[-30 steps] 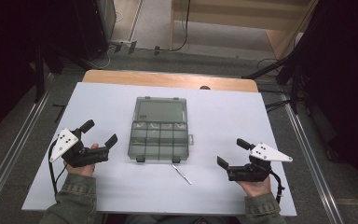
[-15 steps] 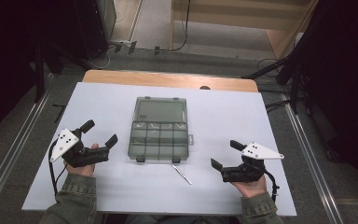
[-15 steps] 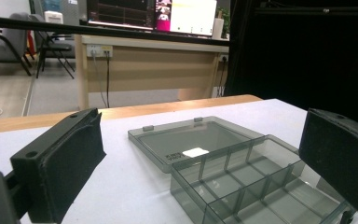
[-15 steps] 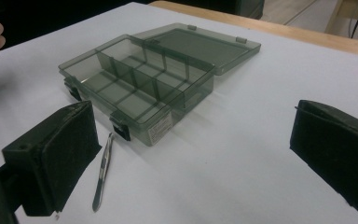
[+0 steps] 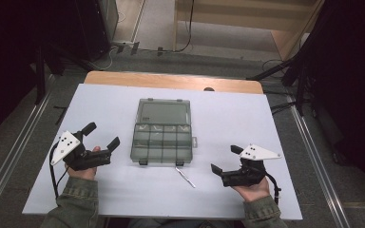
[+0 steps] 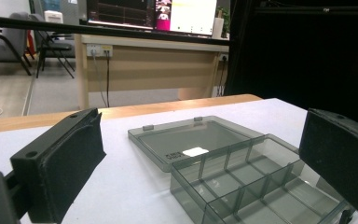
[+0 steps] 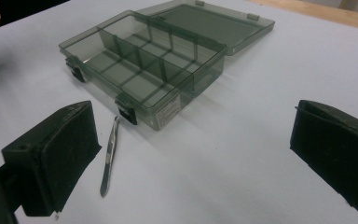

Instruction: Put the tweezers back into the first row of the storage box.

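A smoky clear compartment box lies open mid-table, its lid flat behind it and the compartments empty. Thin metal tweezers lie just in front of the box's right latch. My left gripper is held open left of the box, with nothing between its jaws; in its own view the box sits ahead between the open jaws. My right gripper is open to the right of the tweezers, pointing left. In the right gripper view the tweezers lie by the left jaw and the box beyond.
A white sheet covers the table, with a wooden strip at the far edge. Metal rails run along both sides on the floor. A wooden desk with screens stands beyond the table.
My right gripper has shifted left toward the tweezers and turned to point more leftward. The left gripper, box and tweezers have stayed put.
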The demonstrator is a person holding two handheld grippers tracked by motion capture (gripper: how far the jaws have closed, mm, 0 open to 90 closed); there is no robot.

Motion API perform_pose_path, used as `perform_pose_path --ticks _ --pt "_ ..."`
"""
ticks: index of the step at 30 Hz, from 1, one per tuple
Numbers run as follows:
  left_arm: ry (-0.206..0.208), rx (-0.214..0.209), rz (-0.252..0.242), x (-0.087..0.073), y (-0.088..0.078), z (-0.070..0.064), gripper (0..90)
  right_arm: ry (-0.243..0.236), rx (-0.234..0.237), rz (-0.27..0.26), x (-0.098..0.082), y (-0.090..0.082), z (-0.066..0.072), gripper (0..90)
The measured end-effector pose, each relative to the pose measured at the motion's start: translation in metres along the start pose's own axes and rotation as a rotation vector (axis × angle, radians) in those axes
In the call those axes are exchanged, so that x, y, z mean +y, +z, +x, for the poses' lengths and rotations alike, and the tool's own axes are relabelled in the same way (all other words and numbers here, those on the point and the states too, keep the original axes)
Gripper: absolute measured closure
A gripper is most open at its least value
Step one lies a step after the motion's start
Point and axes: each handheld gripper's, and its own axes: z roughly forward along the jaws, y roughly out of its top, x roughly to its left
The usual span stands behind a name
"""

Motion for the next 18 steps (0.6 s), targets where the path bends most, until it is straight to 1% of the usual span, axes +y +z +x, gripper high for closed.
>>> perform_pose_path --ticks 3,4,9,13,14,16,18 --pt "-0.003 0.002 -0.001 0.0 -0.001 0.001 0.0 0.001 0.015 0.025 0.001 0.002 0.002 1.3" --pt "-0.004 0.004 -0.002 0.0 -0.001 0.001 0.0 0.001 0.015 0.025 0.001 0.002 0.002 1.3" --pt "-0.005 0.006 -0.005 0.0 -0.001 0.001 0.0 -0.02 0.027 0.069 0.003 0.008 0.009 1.3" --pt "-0.008 0.006 -0.004 0.0 -0.001 0.001 0.0 -0.036 0.038 0.098 0.005 0.015 0.014 1.3" --pt "-0.008 0.006 -0.004 0.0 -0.002 0.001 0.0 -0.036 0.038 0.098 0.005 0.015 0.014 1.3" --pt "-0.01 0.006 -0.009 0.001 -0.002 0.001 0.0 -0.044 0.043 0.129 0.006 0.021 0.016 1.2" --pt "-0.01 0.005 -0.008 0.001 -0.002 0.001 0.0 -0.045 0.046 0.139 0.007 0.023 0.017 1.3"
